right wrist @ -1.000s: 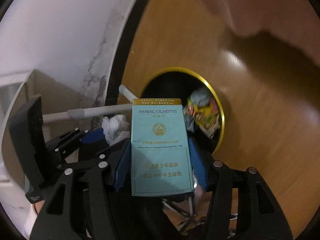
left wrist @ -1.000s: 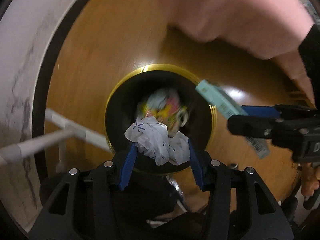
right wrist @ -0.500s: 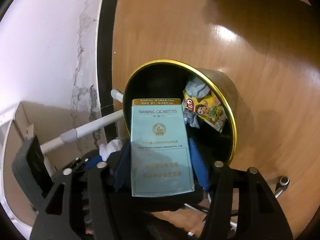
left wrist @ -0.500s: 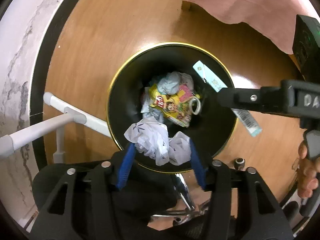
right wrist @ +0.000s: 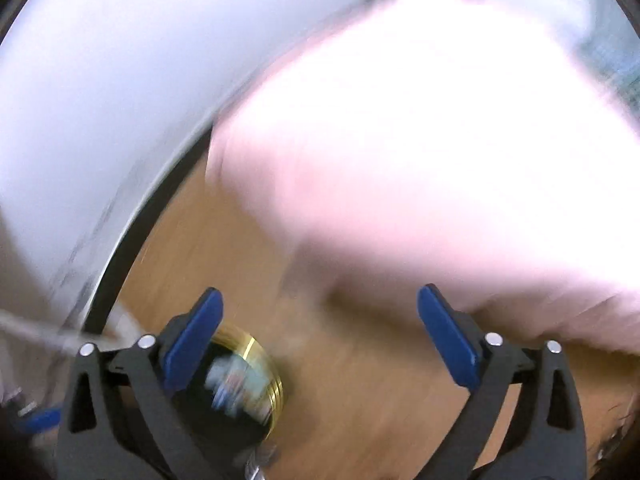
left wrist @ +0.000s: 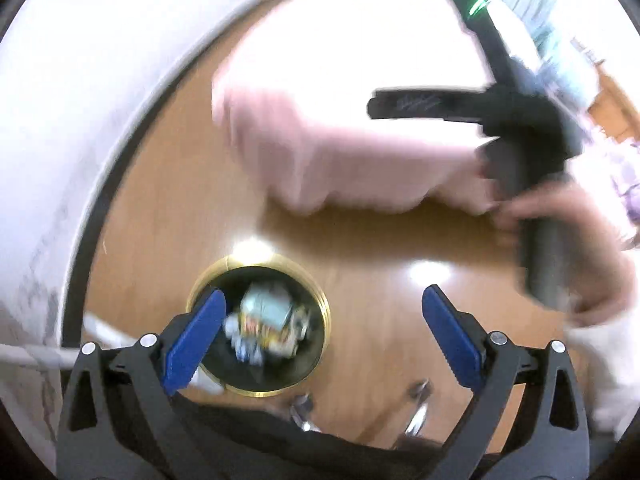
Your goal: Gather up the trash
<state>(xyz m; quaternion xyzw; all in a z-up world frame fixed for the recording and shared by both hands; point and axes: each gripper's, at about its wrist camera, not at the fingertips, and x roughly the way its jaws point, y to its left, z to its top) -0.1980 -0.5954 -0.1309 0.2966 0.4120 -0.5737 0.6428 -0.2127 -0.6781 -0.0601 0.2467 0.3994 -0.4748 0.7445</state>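
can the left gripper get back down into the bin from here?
Probably yes. The left gripper, jaws opening and empty, hangs above the gold-rimmed trash bin, whose top is uncovered. The right gripper is off to the side.

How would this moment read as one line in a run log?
left gripper: opening, nothing between | right gripper: opening, nothing between | trash bin: holds blue box, wrappers

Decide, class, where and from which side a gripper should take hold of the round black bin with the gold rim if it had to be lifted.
Grip the bin by its gold rim, coming straight down from above: one finger inside the open mouth, one outside. It stands upright on the floor, and its body looks too wide to span. Choose a bare stretch, clear of the trash.
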